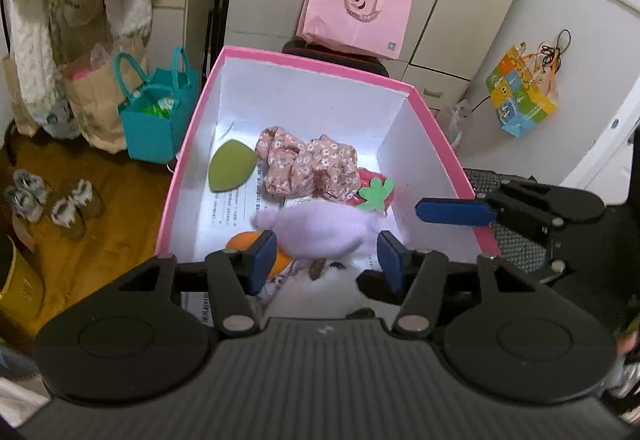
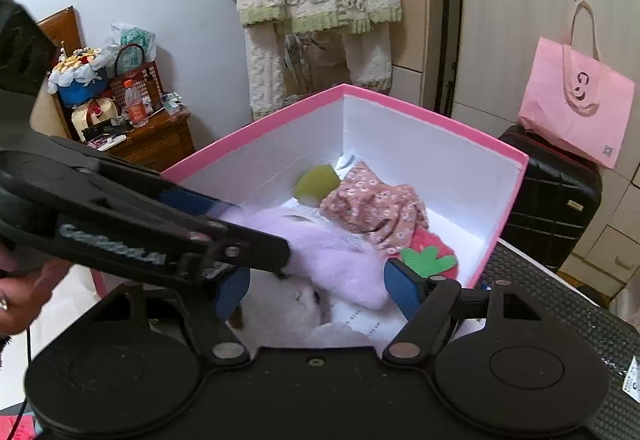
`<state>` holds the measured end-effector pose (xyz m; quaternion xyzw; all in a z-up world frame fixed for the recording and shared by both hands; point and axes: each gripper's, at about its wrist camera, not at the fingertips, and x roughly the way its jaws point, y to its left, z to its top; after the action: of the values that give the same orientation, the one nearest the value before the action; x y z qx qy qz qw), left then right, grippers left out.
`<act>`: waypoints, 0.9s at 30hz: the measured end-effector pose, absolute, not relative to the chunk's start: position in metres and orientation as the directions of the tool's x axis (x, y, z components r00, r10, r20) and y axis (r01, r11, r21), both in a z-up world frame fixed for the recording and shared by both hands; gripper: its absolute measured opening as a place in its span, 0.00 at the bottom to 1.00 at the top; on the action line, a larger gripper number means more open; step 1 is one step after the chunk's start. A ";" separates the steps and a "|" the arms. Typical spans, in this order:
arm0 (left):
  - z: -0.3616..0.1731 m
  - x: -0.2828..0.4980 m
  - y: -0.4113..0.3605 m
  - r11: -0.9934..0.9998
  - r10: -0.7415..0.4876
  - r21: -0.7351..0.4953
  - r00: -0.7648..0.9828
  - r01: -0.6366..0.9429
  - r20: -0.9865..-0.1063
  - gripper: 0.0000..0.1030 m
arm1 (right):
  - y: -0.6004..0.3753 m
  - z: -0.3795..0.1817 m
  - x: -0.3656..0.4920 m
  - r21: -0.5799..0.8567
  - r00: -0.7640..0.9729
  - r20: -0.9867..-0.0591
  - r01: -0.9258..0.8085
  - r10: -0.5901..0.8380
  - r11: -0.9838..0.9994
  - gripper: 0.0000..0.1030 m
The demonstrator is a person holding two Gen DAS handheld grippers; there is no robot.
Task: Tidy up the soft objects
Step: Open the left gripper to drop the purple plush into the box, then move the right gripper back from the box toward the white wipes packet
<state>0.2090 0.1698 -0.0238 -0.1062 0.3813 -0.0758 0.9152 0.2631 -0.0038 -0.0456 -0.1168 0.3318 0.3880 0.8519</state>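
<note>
A pink box (image 1: 310, 61) with white inner walls holds a green sponge (image 1: 232, 167), a floral pink cloth (image 1: 308, 166), a red strawberry toy (image 1: 376, 192), an orange toy (image 1: 244, 240) and a lilac plush (image 1: 320, 228). My left gripper (image 1: 326, 258) is open over the box's near end, the lilac plush lying between and beyond its blue pads. My right gripper (image 2: 318, 290) is open at the box's other side; the left gripper (image 2: 224, 236) crosses its view and touches the lilac plush (image 2: 340, 260). A white plush (image 2: 292, 312) lies under it.
A pink paper bag (image 1: 356, 12) stands on a black suitcase (image 2: 552, 192) behind the box. A teal bag (image 1: 160, 120), brown paper bags and shoes (image 1: 52, 200) sit on the floor to the left. A cluttered wooden cabinet (image 2: 156, 144) stands by the wall.
</note>
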 end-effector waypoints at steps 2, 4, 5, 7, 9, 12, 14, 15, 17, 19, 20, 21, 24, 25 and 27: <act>-0.019 0.204 0.169 0.970 -0.213 -0.234 0.704 0.069 -0.677 0.54 | -0.010 -0.043 0.261 0.071 0.474 -0.651 -0.740 0.593 0.669 0.77; -0.013 0.197 0.167 0.972 -0.210 -0.222 0.708 0.076 -0.674 0.55 | -0.015 -0.040 0.259 0.083 0.466 -0.650 -0.742 0.600 0.665 0.77; -0.010 0.194 0.166 0.973 -0.208 -0.216 0.712 0.081 -0.671 0.55 | -0.017 -0.039 0.257 0.087 0.463 -0.647 -0.745 0.606 0.662 0.77; -0.004 0.186 0.163 0.976 -0.204 -0.200 0.721 0.092 -0.662 0.56 | -0.023 -0.035 0.252 0.089 0.464 -0.638 -0.749 0.615 0.657 0.77; 0.003 0.178 0.159 0.978 -0.196 -0.180 0.732 0.102 -0.652 0.58 | -0.029 -0.029 0.244 0.079 0.474 -0.625 -0.752 0.620 0.654 0.77; 0.012 0.166 0.153 0.981 -0.191 -0.154 0.745 0.120 -0.639 0.59 | -0.039 -0.019 0.230 0.063 0.489 -0.604 -0.758 0.629 0.649 0.77; 0.019 0.158 0.149 0.981 -0.191 -0.139 0.752 0.132 -0.631 0.60 | -0.046 -0.012 0.220 0.045 0.505 -0.590 -0.759 0.631 0.649 0.77; 0.022 0.154 0.146 0.981 -0.193 -0.133 0.756 0.141 -0.625 0.60 | -0.049 -0.008 0.217 0.034 0.513 -0.583 -0.759 0.630 0.650 0.77; 0.029 0.146 0.141 0.980 -0.199 -0.120 0.762 0.159 -0.616 0.61 | -0.058 -0.001 0.208 0.019 0.531 -0.569 -0.754 0.627 0.656 0.77; 0.036 0.136 0.133 0.979 -0.200 -0.098 0.769 0.178 -0.607 0.61 | -0.069 0.005 0.201 0.015 0.541 -0.556 -0.752 0.630 0.659 0.77; 0.038 0.132 0.129 0.978 -0.201 -0.086 0.772 0.188 -0.602 0.61 | -0.073 0.008 0.198 0.016 0.544 -0.551 -0.751 0.633 0.660 0.77; 0.041 0.127 0.125 0.977 -0.201 -0.072 0.775 0.198 -0.599 0.62 | -0.079 0.012 0.195 0.019 0.547 -0.544 -0.750 0.636 0.661 0.77; 0.046 0.116 0.113 0.973 -0.207 -0.039 0.780 0.228 -0.591 0.62 | -0.094 0.020 0.188 0.028 0.551 -0.533 -0.747 0.642 0.664 0.77; 0.047 0.113 0.109 0.972 -0.206 -0.032 0.781 0.232 -0.590 0.62 | -0.100 0.022 0.187 0.031 0.553 -0.530 -0.745 0.643 0.667 0.77; 0.050 0.108 0.102 0.969 -0.213 -0.023 0.781 0.247 -0.587 0.62 | -0.110 0.025 0.184 0.031 0.565 -0.524 -0.735 0.638 0.677 0.77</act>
<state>0.1077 0.1021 0.0499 0.0275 0.3076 -0.1218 0.9433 0.1838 -0.1101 0.0250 -0.0956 0.2555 0.3904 0.8793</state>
